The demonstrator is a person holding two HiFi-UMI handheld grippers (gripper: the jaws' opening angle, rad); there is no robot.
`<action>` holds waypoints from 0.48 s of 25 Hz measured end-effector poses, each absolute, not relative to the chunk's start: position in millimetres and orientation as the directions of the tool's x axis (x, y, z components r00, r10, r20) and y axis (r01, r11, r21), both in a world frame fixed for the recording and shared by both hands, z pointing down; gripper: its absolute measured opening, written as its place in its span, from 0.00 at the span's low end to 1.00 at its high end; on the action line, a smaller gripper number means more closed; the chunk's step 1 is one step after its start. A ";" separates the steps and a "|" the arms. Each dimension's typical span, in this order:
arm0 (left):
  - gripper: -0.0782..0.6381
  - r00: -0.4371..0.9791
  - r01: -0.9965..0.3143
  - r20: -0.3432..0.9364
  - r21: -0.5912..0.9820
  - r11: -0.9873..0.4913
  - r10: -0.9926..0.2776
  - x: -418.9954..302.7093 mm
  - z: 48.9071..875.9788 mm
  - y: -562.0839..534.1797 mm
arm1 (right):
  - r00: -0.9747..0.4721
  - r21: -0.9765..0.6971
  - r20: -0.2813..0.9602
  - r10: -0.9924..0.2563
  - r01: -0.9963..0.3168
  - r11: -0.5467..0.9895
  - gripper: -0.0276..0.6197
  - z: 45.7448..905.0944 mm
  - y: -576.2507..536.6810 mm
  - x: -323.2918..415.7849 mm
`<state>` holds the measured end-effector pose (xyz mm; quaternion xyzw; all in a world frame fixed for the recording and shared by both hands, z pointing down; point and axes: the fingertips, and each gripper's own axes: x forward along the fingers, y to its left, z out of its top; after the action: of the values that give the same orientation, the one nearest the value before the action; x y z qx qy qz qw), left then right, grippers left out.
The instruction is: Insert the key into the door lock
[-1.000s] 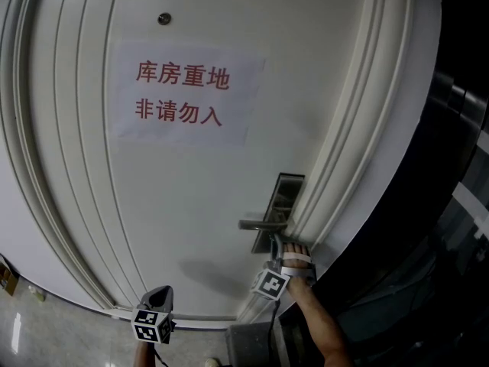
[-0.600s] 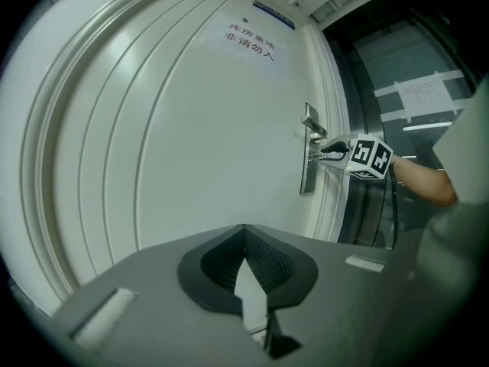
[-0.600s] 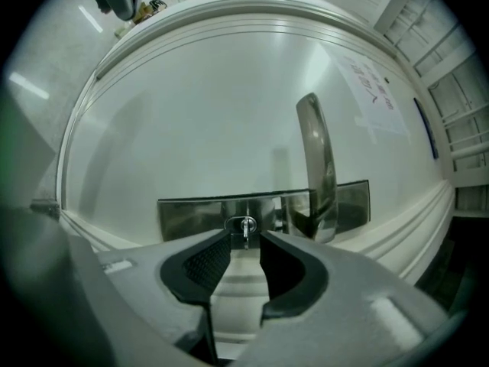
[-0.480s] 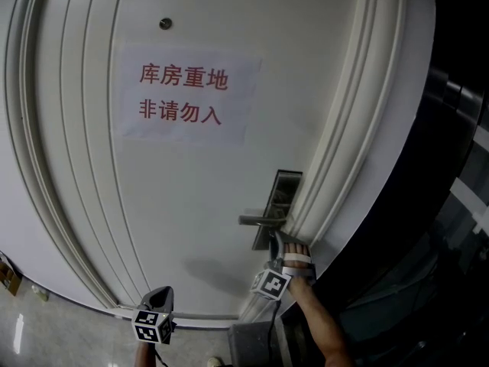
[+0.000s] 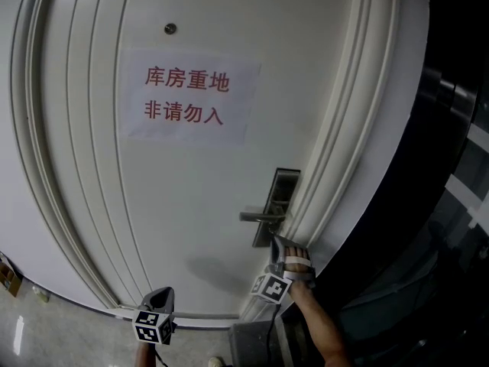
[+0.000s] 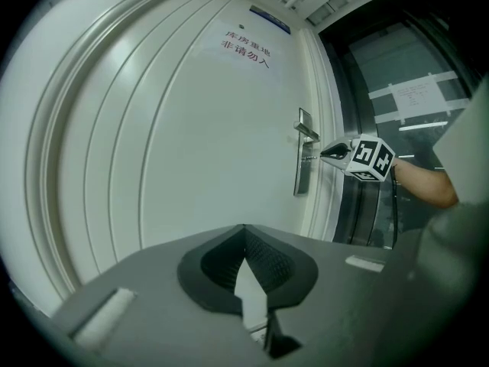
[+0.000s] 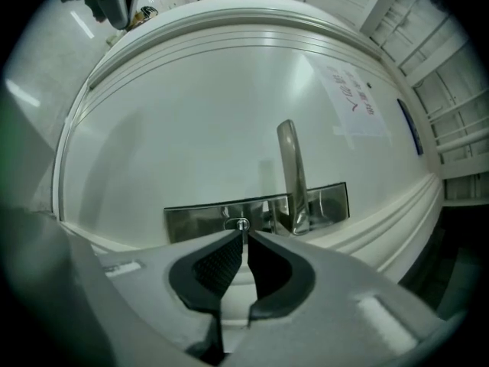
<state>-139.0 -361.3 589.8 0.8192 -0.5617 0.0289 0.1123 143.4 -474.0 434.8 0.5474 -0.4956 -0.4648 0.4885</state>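
The white door carries a steel lock plate (image 5: 280, 197) with a lever handle (image 5: 258, 218). My right gripper (image 5: 276, 242) is level at the plate's lower end, below the handle. In the right gripper view its jaws are closing. The right gripper (image 7: 244, 234) has its tips pinched on the small silver key (image 7: 241, 225), which sits at the keyhole in the lock plate (image 7: 200, 216). The left gripper view shows that right gripper (image 6: 330, 153) at the lock plate (image 6: 302, 176). My left gripper (image 5: 161, 294) hangs low and left, away from the door. That left gripper (image 6: 244, 230) is shut and holds nothing.
A paper sign (image 5: 188, 96) with red characters hangs on the door under a peephole (image 5: 170, 29). Moulded door-frame ridges (image 5: 336, 151) run just right of the lock. Dark glass panels (image 5: 458, 205) fill the right side. Pale floor tiles (image 5: 30, 319) show at bottom left.
Little differs. The right gripper stays at the lower end of the lock plate, shifted only slightly, and the left gripper has barely moved.
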 end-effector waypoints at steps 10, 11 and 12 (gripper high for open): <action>0.11 0.380 -0.922 0.152 0.138 -0.361 -0.913 -146.8 582.6 -343.5 | 0.062 0.970 0.011 -0.998 -0.243 -0.004 0.05 446.7 -448.2 143.6; 0.11 0.381 -0.922 0.152 0.135 -0.363 -0.912 -147.4 582.9 -341.8 | 0.058 0.962 0.019 -0.998 -0.273 0.002 0.05 448.6 -444.9 144.0; 0.11 0.382 -0.922 0.152 0.133 -0.365 -0.911 -147.7 583.2 -340.1 | 0.056 0.953 0.026 -0.998 -0.302 0.008 0.05 450.6 -441.7 144.6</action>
<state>-147.7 -340.1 583.2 0.8256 -0.5551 0.0261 0.0980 144.6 -441.7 450.6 0.5807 -0.5598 -0.3984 0.4367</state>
